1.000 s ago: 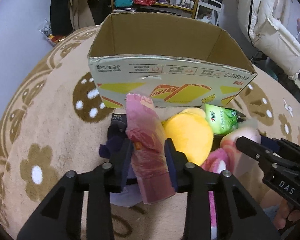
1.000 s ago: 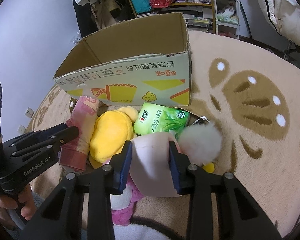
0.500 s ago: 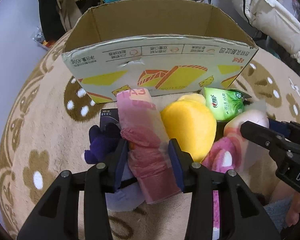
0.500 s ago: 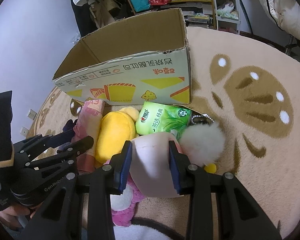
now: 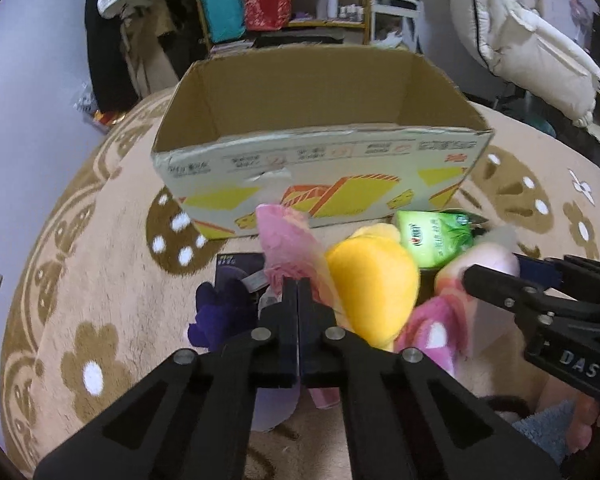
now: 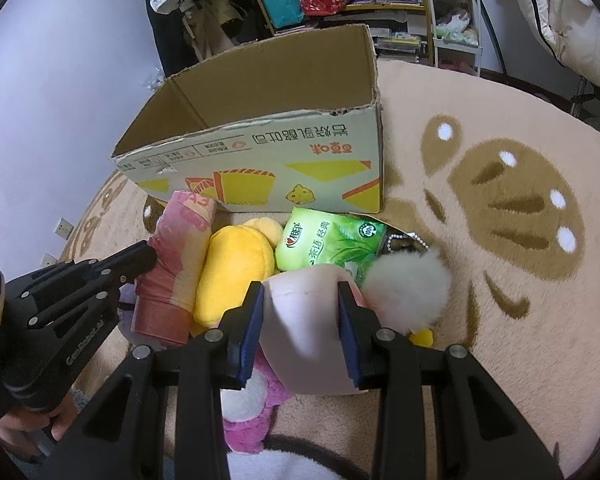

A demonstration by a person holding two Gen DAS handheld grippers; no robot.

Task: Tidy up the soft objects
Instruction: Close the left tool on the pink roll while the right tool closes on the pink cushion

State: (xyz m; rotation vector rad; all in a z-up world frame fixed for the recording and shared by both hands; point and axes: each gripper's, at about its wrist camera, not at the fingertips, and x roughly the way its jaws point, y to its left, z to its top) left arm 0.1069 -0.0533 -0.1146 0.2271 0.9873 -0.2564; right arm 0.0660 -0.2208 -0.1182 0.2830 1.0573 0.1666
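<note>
Left tool point(image 5: 298, 292) snapped fully closed, pinching crinkled pink packet point(image 5: 288, 240); right tool point(image 6: 300, 312) grips smooth pale-pink plush point(image 6: 304, 320).

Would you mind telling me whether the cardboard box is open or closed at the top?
Open. The cardboard box stands upright on the rug, and its bare inner walls show; its floor is hidden.

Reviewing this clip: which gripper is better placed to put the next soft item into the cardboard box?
Right. The right gripper has its pads pressed on the pale pink plush, facing the cardboard box. The left gripper has its jaws shut together beside the pink packet, holding nothing visible.
</note>
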